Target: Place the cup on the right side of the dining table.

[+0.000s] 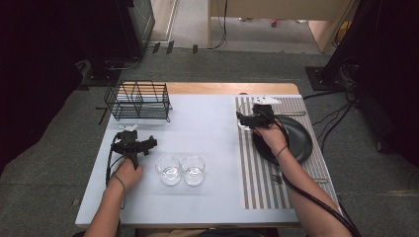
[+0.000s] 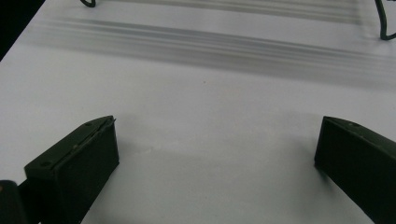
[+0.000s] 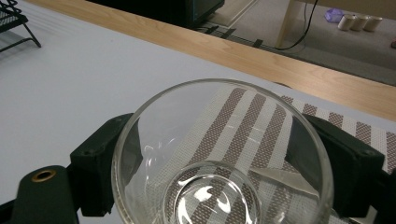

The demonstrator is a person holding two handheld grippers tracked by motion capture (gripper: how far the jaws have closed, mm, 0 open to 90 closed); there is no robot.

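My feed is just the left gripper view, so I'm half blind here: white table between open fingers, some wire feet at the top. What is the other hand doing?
Observer: The right gripper is shut on a clear glass, one finger on either side of it.
Operator: Where on the table is that?
Observer: At the striped placemat, beside a black plate lying on the mat.
Operator: Any more glasses?
Observer: Two glasses stand side by side on the white table, just right of the left gripper.
Operator: And those wire feet?
Observer: They belong to a black wire rack beyond your gripper.
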